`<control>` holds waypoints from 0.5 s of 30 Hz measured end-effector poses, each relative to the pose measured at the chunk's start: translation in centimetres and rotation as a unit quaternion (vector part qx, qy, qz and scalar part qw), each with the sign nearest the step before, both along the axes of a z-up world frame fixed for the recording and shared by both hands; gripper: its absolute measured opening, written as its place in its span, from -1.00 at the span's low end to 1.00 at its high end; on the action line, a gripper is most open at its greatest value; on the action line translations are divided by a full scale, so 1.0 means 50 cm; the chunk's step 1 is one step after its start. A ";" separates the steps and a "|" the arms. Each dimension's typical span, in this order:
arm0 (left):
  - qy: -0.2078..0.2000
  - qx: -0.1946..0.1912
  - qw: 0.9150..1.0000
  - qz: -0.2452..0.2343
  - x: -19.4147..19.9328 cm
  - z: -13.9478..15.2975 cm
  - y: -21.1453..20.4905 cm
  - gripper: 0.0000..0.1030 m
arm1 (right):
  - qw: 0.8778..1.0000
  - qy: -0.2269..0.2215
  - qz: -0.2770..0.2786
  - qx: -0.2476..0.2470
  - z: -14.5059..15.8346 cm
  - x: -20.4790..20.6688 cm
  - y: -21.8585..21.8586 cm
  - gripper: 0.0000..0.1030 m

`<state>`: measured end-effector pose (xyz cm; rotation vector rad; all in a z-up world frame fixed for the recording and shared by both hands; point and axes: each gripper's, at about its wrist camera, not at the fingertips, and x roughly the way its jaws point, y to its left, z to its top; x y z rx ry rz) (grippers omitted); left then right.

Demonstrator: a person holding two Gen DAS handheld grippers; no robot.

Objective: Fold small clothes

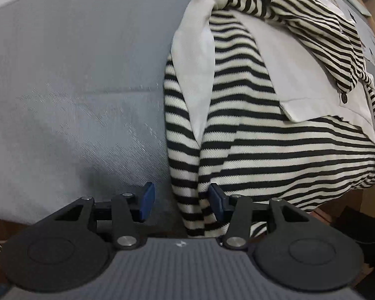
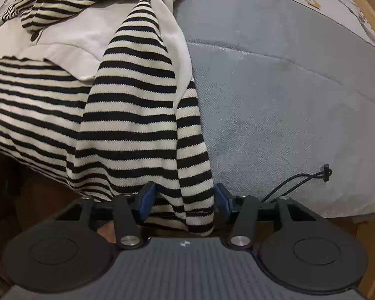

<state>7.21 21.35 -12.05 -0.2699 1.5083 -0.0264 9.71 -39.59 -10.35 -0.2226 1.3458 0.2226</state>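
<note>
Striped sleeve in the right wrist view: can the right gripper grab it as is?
Probably yes. The striped sleeve already hangs between the open blue pads of the right gripper, with nothing in front of it. The pads do not look pressed on the cloth yet; closing should catch it.

Black-and-cream striped knit top w/ plain cream panels point(image 1: 257, 135) lies spread on grey textured mat, partly folded: both striped sleeves brought in over the body, running down toward near edge. Upper part bunched & twisted into a rumpled heap. Small dark button shows on cream panel by the bunched stripes. Hem side hangs slightly past the mat edge. In right wrist view, the striped sleeve point(image 2: 137, 115) drapes over the body, cuff end hanging off near edge.
</note>
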 end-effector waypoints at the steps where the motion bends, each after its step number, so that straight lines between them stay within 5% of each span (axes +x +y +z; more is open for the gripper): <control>1: 0.004 -0.005 1.000 0.000 -0.001 -0.006 -0.002 0.03 | 1.000 0.000 -0.001 0.002 0.000 -0.001 0.001 0.09; 3: 0.006 -0.008 1.000 -0.003 -0.004 -0.013 -0.010 0.03 | 1.000 -0.001 0.007 0.002 -0.001 -0.005 0.004 0.07; 5: 0.001 0.000 1.000 -0.008 -0.007 -0.013 -0.020 0.03 | 1.000 -0.007 0.017 0.002 0.002 -0.008 0.011 -0.16; 6: -0.002 0.003 1.000 -0.014 -0.010 -0.011 -0.028 0.02 | 1.000 -0.013 0.025 0.004 0.007 -0.011 0.019 -0.44; 7: -0.006 0.011 1.000 -0.020 -0.014 -0.008 -0.037 -0.12 | 0.999 -0.019 0.033 0.010 0.013 -0.015 0.026 -0.62; 9: -0.015 0.023 0.999 -0.038 -0.023 -0.002 -0.058 -0.71 | 0.998 -0.021 0.044 0.026 0.023 -0.023 0.037 -0.85; 15: -0.064 0.056 0.991 -0.104 -0.040 0.065 -0.102 -0.89 | 0.996 -0.048 0.034 0.065 0.064 -0.021 0.041 -0.90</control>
